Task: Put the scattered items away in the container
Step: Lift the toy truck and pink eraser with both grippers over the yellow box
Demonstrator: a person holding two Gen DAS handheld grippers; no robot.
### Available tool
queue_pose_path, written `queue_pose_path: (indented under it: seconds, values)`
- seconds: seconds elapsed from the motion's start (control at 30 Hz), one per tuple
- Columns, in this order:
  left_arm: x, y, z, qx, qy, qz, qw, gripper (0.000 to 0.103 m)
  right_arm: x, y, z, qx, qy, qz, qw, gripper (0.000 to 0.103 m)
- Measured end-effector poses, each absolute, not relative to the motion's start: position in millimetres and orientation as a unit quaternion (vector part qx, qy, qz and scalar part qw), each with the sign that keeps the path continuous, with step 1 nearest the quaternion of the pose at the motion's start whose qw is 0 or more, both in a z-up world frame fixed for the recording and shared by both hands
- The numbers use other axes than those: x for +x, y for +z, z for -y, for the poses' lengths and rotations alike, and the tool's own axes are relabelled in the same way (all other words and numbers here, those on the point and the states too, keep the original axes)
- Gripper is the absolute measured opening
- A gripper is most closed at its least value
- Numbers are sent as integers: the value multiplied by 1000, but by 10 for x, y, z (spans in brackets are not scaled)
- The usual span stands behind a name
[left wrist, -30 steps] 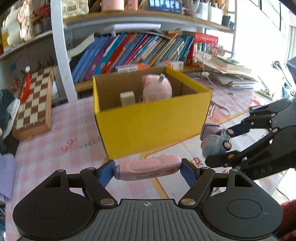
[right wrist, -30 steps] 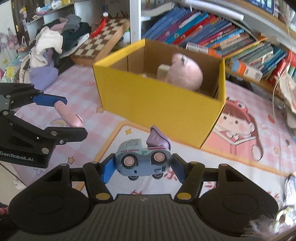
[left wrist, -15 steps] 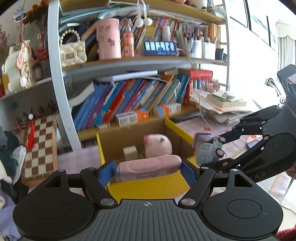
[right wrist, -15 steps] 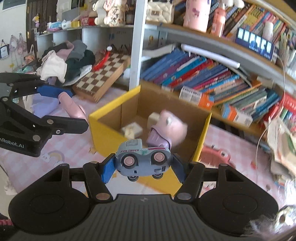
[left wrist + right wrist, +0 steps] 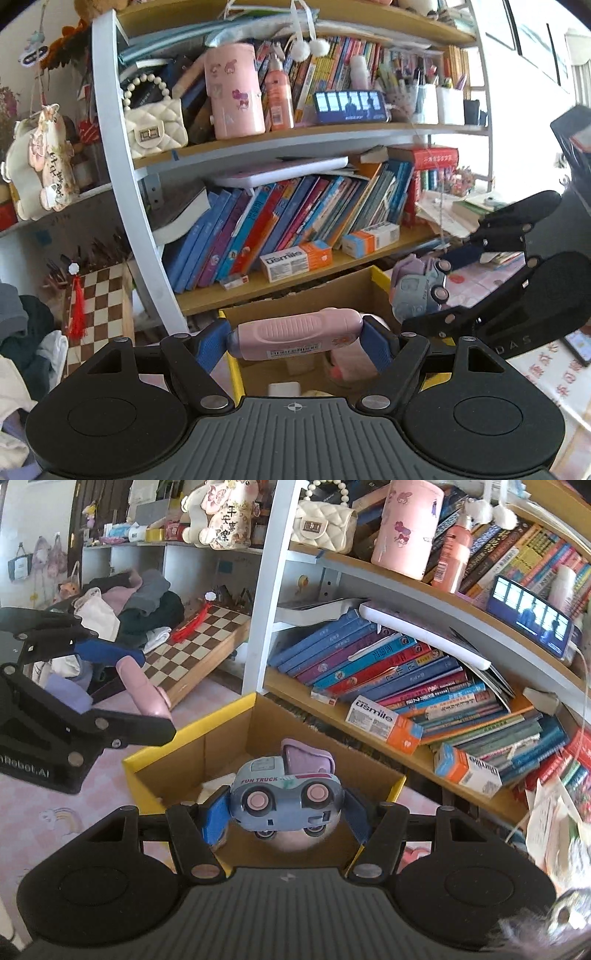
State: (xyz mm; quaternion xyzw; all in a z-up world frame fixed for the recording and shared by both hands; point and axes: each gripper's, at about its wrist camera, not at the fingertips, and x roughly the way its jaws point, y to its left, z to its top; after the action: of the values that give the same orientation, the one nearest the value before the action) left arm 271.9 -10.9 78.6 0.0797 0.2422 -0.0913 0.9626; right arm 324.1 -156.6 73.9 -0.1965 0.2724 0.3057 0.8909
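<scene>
Crowded bookshelf [image 5: 295,221], cardboard box [image 5: 229,738], ribbed pink case [image 5: 295,332], plastic truck [image 5: 284,797]

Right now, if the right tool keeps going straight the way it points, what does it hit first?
Probably the far inner wall of the yellow box, with the leaning books on the shelf behind it. The right tool, shut on the toy truck, hangs over the open box; depth is uncertain.

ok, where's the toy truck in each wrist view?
Left wrist: toy truck at right of centre, clamped in the right tool.
Right wrist: bottom centre, side-on between the tool's blue pads, above the open box.
Shared landmark: yellow cardboard box, also the Usmile carton on the shelf.
</scene>
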Motion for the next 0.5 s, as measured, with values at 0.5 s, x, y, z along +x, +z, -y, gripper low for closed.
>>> queue_pose_path:
  seconds: [0.5]
  values:
    - [3230, 494, 161, 90, -76, -291, 950, 78, 3656, 357, 1431, -220, 340, -323, 855, 62]
